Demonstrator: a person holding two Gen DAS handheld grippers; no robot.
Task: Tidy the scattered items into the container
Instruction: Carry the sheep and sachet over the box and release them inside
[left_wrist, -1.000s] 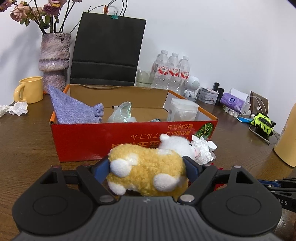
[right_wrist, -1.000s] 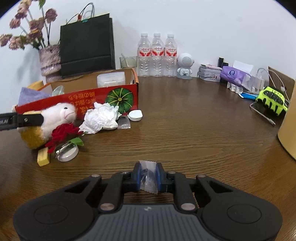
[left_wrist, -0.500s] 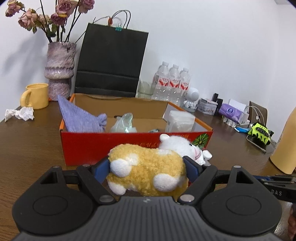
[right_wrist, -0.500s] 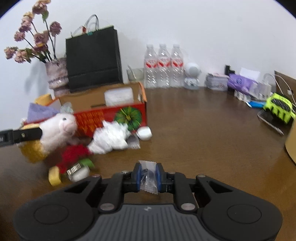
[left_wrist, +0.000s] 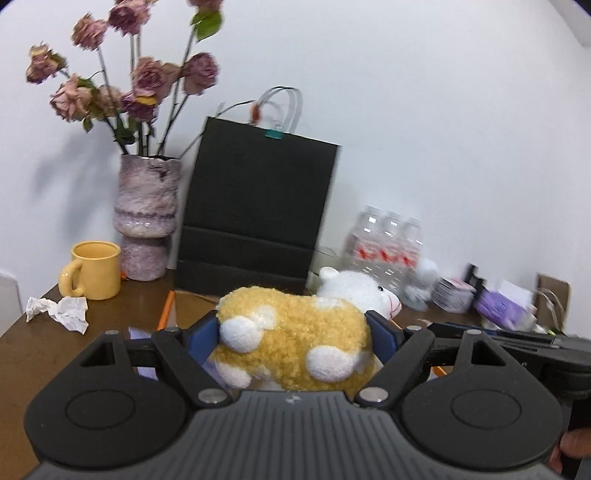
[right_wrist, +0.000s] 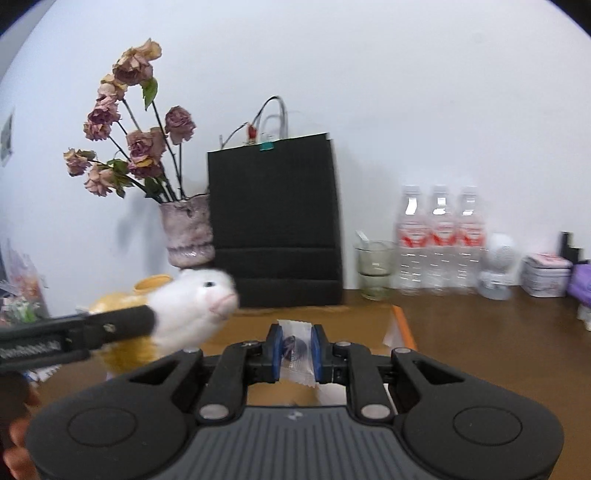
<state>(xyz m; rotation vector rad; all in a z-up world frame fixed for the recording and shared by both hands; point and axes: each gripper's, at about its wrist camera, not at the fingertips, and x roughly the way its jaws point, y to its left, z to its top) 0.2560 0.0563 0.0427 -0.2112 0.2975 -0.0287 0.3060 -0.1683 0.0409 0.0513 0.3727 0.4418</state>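
Left wrist view: left gripper (left_wrist: 295, 334) clamped on plush sheep (left_wrist: 295, 343), held up in front of black paper bag (left_wrist: 255, 214) | right gripper (right_wrist: 297, 350) pinched on small clear wrapper (right_wrist: 295, 350), also in front of the bag | cardboard box (right_wrist: 400, 325) edge just below, probably, bit blurry

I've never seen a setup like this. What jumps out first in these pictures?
The yellow-and-white plush sheep, squeezed between the blue pads of the left gripper in the foreground. Behind it stand a black paper bag against the wall and, to its left, a vase of dried roses. The right gripper pinches a small clear wrapped candy.
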